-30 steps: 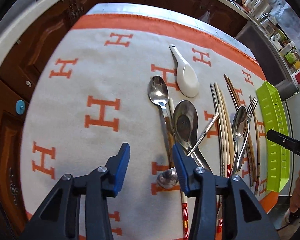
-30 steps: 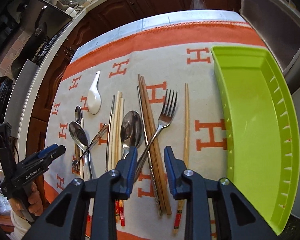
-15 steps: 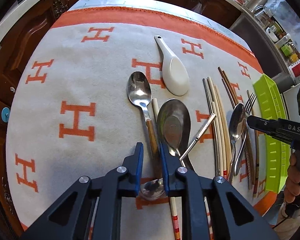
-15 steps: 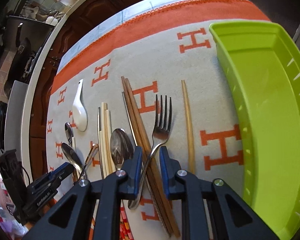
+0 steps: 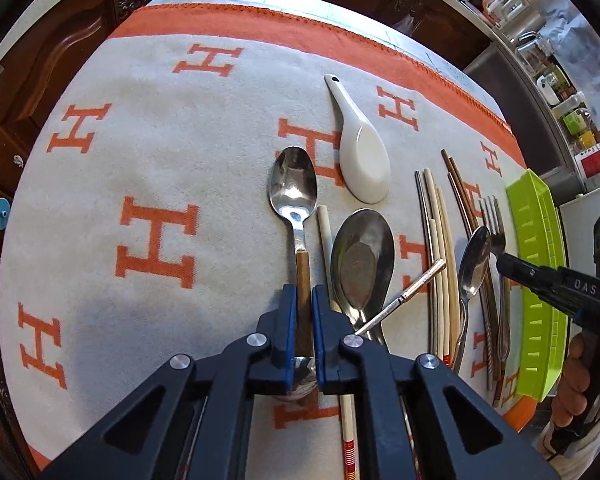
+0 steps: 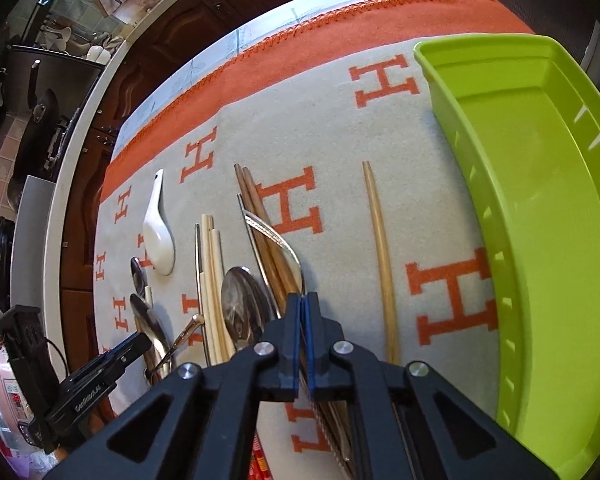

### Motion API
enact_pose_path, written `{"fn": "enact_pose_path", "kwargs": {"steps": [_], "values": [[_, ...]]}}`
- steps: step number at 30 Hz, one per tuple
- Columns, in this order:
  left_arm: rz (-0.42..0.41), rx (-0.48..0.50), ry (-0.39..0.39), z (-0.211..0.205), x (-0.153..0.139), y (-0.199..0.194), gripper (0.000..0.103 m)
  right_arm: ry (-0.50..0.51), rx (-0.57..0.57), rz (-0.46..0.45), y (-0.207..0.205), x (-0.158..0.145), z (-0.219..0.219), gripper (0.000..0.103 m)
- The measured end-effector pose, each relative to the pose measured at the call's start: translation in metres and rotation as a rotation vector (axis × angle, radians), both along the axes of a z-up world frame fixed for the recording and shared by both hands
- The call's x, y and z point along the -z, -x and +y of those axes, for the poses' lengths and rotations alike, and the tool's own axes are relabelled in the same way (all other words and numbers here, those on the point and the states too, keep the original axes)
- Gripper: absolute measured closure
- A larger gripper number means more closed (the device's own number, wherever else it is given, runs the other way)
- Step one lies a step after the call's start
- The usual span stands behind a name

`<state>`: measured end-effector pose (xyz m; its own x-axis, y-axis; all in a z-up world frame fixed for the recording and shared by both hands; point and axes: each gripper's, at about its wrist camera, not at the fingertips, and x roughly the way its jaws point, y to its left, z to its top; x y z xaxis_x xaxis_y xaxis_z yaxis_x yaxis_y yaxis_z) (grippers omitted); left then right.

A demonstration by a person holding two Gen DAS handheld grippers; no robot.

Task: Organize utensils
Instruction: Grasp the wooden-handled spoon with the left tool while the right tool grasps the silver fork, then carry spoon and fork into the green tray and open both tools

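Observation:
My left gripper (image 5: 303, 294) is closing, and its blue pads press on the brown wooden handle of a metal spoon (image 5: 294, 184) that lies on the H-patterned cloth (image 5: 156, 240). My right gripper (image 6: 302, 300) is also closing, pinched on the handle of a fork (image 6: 276, 236), which is turned up on its edge over brown chopsticks (image 6: 256, 200). In the left wrist view, the right gripper (image 5: 500, 258) reaches the fork (image 5: 494, 216) from the right. The green tray (image 6: 540, 200) stands empty to the right of the utensils.
A white ceramic spoon (image 5: 364, 160), a large metal spoon (image 5: 362, 260), cream chopsticks (image 5: 440, 248), a teaspoon (image 5: 474, 268) and a lone wooden chopstick (image 6: 382, 256) lie in a row. A person's hand (image 5: 580, 384) holds the right gripper. Dark cabinets surround the table.
Both grippers came down and went from open to shut: the left on the wooden spoon handle, the right on the fork. The fork has rolled from flat onto its edge.

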<state>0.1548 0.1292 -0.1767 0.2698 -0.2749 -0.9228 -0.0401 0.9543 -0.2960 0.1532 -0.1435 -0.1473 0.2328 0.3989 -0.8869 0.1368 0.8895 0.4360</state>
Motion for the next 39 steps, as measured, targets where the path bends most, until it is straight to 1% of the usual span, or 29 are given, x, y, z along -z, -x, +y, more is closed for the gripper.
{"fn": "enact_pose_path", "kwargs": {"steps": [2, 9, 12, 15, 17, 21, 24, 26, 27, 29, 31, 34, 37, 39], "values": [[-0.001, 0.005, -0.013, -0.002, 0.0, -0.002, 0.097, -0.005, 0.0, -0.011, 0.005, -0.005, -0.001, 0.101], [-0.018, 0.025, -0.113, -0.017, -0.002, -0.013, 0.097, -0.041, 0.007, -0.03, 0.015, -0.014, -0.005, 0.101], [-0.032, -0.005, -0.114, -0.013, -0.002, -0.01, 0.098, -0.052, 0.01, -0.044, 0.023, -0.02, -0.008, 0.101], [-0.048, -0.026, -0.14, -0.009, -0.007, -0.002, 0.099, -0.062, 0.013, -0.063, 0.031, -0.03, -0.012, 0.101], [-0.064, -0.038, -0.135, -0.003, -0.016, 0.006, 0.099, -0.071, 0.021, -0.081, 0.04, -0.037, -0.017, 0.101], [-0.121, -0.053, -0.138, 0.004, -0.044, 0.024, 0.099, -0.098, 0.053, -0.11, 0.052, -0.051, -0.034, 0.101], [-0.156, -0.059, -0.118, 0.005, -0.067, 0.035, 0.099, -0.101, 0.098, -0.141, 0.062, -0.064, -0.056, 0.101], [-0.175, -0.052, -0.095, -0.001, -0.081, 0.041, 0.099, -0.079, 0.128, -0.163, 0.067, -0.072, -0.07, 0.101], [-0.194, -0.036, -0.08, -0.006, -0.092, 0.046, 0.099, -0.06, 0.144, -0.174, 0.07, -0.076, -0.078, 0.101], [-0.23, -0.004, -0.072, -0.021, -0.107, 0.051, 0.099, -0.032, 0.177, -0.188, 0.074, -0.081, -0.094, 0.101], [-0.265, 0.042, -0.057, -0.046, -0.123, 0.056, 0.099, -0.015, 0.208, -0.193, 0.078, -0.084, -0.112, 0.101], [-0.305, 0.111, -0.025, -0.083, -0.144, 0.06, 0.099, 0.043, 0.24, -0.194, 0.082, -0.084, -0.127, 0.101], [-0.332, 0.175, 0.008, -0.122, -0.161, 0.062, 0.098, 0.091, 0.242, -0.168, 0.079, -0.075, -0.136, 0.101], [-0.346, 0.219, 0.015, -0.15, -0.167, 0.06, 0.099, 0.099, 0.227, -0.134, 0.075, -0.066, -0.137, 0.101]]}}
